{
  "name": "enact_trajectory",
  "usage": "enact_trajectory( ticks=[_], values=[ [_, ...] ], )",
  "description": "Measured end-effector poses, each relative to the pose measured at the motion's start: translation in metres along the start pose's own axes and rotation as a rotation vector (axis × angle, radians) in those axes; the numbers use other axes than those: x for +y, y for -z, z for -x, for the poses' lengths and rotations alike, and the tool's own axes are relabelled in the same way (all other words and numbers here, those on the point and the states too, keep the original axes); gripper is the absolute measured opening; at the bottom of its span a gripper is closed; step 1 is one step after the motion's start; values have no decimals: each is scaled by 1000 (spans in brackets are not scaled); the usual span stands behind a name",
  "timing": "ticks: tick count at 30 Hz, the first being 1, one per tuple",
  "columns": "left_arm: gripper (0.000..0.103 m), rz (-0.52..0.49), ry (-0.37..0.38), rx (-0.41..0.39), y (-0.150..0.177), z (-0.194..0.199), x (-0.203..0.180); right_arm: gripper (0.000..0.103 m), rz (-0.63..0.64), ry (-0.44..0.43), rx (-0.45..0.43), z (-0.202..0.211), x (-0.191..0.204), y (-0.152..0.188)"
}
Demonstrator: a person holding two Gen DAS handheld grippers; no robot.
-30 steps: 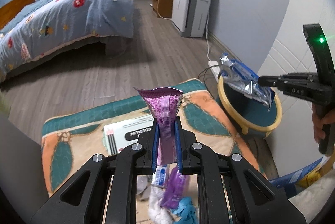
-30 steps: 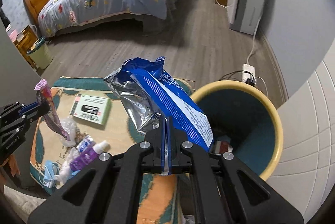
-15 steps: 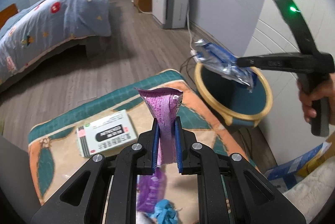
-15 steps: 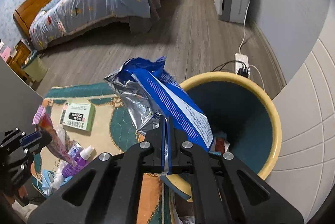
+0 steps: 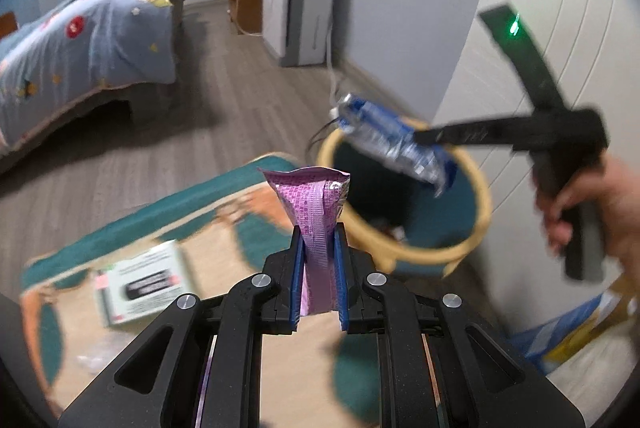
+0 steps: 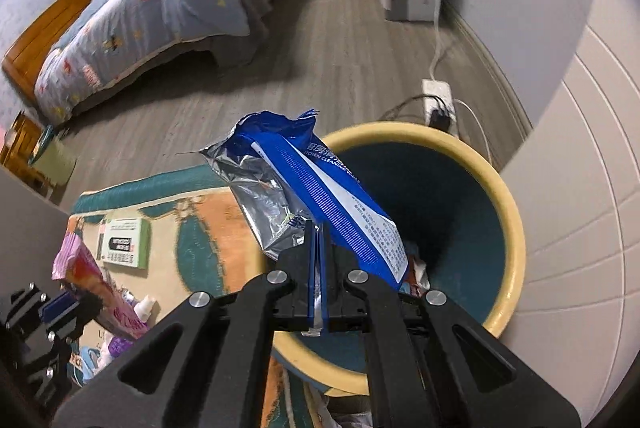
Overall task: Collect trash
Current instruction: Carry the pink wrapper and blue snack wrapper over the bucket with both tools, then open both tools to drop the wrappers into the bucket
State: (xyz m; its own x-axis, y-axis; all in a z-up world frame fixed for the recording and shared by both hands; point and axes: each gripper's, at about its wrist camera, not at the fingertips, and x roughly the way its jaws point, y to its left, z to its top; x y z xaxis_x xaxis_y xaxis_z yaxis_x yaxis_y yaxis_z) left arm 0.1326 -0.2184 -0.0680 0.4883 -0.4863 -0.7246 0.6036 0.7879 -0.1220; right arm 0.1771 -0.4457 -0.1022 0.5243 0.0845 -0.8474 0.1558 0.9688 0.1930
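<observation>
Ahead of you a bed (image 6: 168, 0) under a blue patterned quilt fills the far side of the wood floor (image 6: 280, 84). You see a white air purifier (image 5: 304, 12) against the wall, a power strip (image 6: 438, 100) lying nearby.

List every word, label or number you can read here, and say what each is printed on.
"KITCHEN CLEANING": crumpled blue and silver foil wipes packet, beside Chinese characters too small to read; its fine print is illegible.
White and green cardboard box on the patterned rug: label blurred, unreadable.
Purple plastic wrapper: print too small to read.
</observation>
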Motion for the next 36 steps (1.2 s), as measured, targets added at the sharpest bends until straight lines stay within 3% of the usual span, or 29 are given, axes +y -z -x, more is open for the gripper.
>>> enact_trajectory(
  ticks=[9,21,23,33,36],
  values=[
    [15,-13,90,12,-27,-45,-50,1,-115,70,38,-11,-47,6],
    [15,-95,70,78,-35,-105,-83,1,-241,68,84,-26,-78,19],
    [20,-88,70,76,-34,-108,-83,1,-250,66,83,-27,-80,19],
    [77,-67,-21,64,-22,-110,-61,1,-234,69,77,-29,-77,17],
    [80,-54,-34,52,-19,-108,-53,2,-210,89,52,-26,-74,15]
  ],
)
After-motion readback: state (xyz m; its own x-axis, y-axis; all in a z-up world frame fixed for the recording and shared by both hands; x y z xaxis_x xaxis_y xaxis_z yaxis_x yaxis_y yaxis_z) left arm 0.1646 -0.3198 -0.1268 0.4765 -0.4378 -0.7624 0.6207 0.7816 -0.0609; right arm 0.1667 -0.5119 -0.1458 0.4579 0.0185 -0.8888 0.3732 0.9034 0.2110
